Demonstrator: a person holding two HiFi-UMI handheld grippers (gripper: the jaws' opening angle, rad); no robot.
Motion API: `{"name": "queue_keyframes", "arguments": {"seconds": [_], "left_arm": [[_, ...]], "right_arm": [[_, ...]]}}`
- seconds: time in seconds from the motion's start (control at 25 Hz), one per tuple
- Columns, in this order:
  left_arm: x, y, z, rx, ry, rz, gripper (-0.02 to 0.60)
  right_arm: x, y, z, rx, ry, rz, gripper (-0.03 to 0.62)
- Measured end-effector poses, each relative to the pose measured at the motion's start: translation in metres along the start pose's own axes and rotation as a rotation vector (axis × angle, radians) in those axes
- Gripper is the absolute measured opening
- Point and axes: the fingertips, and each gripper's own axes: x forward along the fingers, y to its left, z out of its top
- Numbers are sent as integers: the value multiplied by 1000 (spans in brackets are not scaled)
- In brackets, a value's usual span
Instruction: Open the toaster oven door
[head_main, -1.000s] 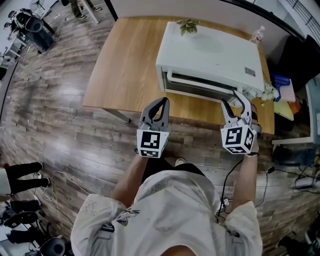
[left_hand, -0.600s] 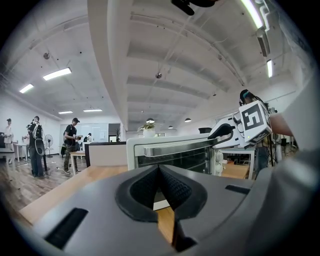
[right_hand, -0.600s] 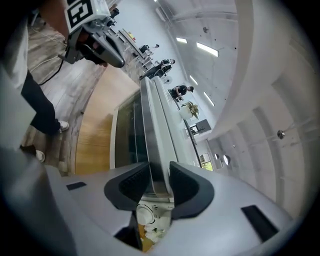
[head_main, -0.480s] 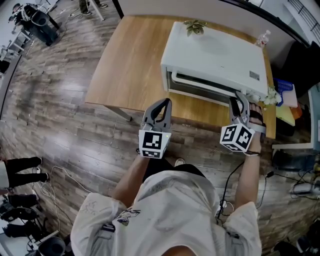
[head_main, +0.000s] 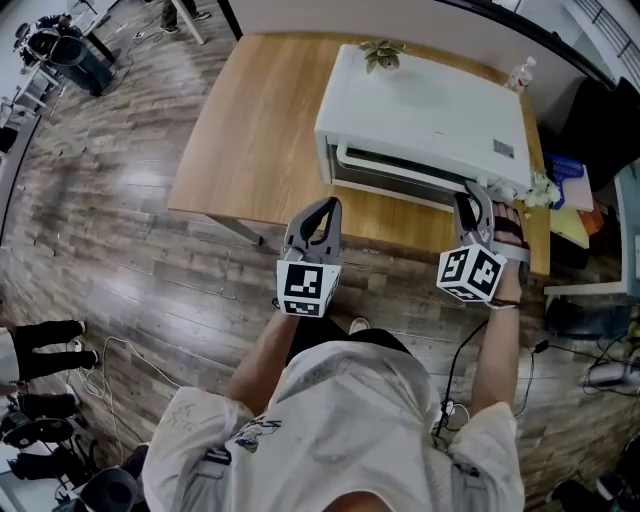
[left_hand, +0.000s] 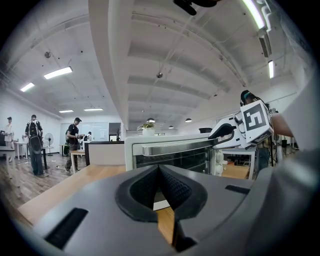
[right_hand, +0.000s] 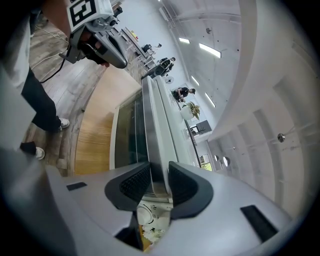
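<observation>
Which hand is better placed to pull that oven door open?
The right hand-held gripper: its jaws have just been closing on the door handle. The left hand-held gripper is shut, empty, short of the toaster oven.

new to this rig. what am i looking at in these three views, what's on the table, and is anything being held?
No robot here: a person holds a two-jaw tool in each hand, and each tool carries a marker cube and its own camera. The head view comes from a camera on the person's head, looking steeply down. The left gripper view and the right gripper view each look along that tool's jaws. A wooden table carries a white toaster oven with a small plant on top. The oven door is closed. The left tool is shut and empty, held in front of the oven. The right tool has just been closing its jaws and now clamps the right end of the door handle, apparently ready to pull the door open.
</observation>
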Motion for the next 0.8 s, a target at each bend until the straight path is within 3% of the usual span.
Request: {"name": "queue_keyframes", "arguments": {"seconds": [0.8], "left_arm": [[-15,-7,3,6,-1,21,11]], "right_arm": [[-6,4,0,-4,5,8,127]]}}
